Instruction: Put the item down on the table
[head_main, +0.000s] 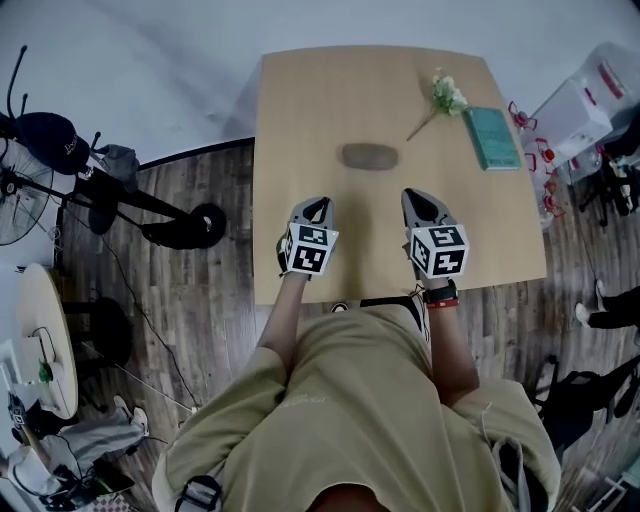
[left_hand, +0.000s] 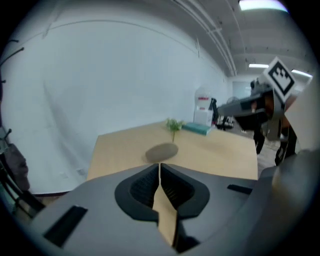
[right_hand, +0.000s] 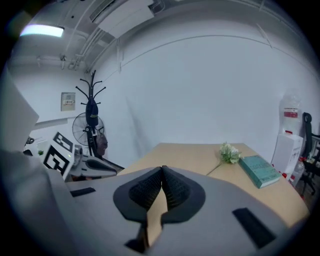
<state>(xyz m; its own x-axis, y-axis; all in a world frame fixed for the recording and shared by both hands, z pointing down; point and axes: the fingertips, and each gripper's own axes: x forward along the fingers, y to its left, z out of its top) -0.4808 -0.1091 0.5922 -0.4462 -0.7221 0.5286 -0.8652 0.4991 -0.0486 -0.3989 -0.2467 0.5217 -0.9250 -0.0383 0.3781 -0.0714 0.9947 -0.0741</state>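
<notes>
Jaws pressed together and empty on both left gripper (head_main: 317, 208) and right gripper (head_main: 418, 200), the flat grey oval item (head_main: 368, 156) lies on the table (head_main: 300, 120) ahead, seemingly light, soft, best pinched across its narrow middle.

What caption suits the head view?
Left hand-held gripper and right hand-held gripper, both shut, over a table with grey oval object, flowers, book.
</notes>
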